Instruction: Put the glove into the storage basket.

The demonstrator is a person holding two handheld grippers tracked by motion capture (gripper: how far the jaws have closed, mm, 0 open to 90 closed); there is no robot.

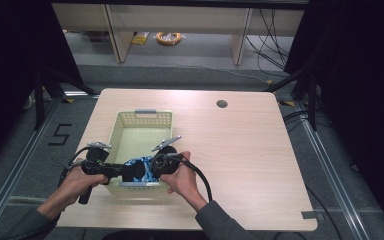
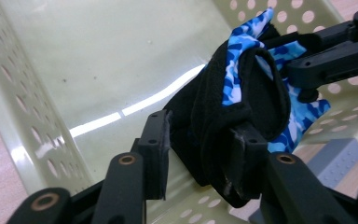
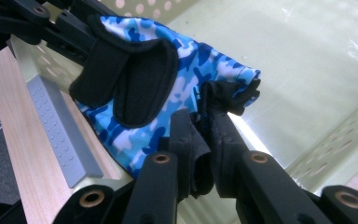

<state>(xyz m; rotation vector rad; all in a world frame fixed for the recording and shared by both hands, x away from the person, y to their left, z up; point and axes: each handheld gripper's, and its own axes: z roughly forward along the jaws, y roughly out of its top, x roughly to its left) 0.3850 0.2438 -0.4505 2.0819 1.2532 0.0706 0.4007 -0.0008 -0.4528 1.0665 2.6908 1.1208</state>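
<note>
A blue camouflage glove (image 1: 142,170) with black cuff and palm hangs just inside the near wall of a pale green perforated basket (image 1: 145,114). My right gripper (image 3: 200,116) is shut on a fold of the glove's (image 3: 177,79) black edge. My left gripper (image 2: 203,126) stands open around the other end; the glove's (image 2: 242,93) black part drapes over its right finger (image 2: 247,149), and the left pad stands just beside the fabric. Seen from above, the left gripper (image 1: 127,172) and right gripper (image 1: 152,167) meet tip to tip over the basket's near end.
The basket's floor (image 2: 98,56) is bare, and a grey handle (image 3: 60,126) sits on its near rim. It stands left of centre on a light wooden table (image 1: 240,160) with a round cable hole (image 1: 222,104) at the back right. Dark curtains flank both sides.
</note>
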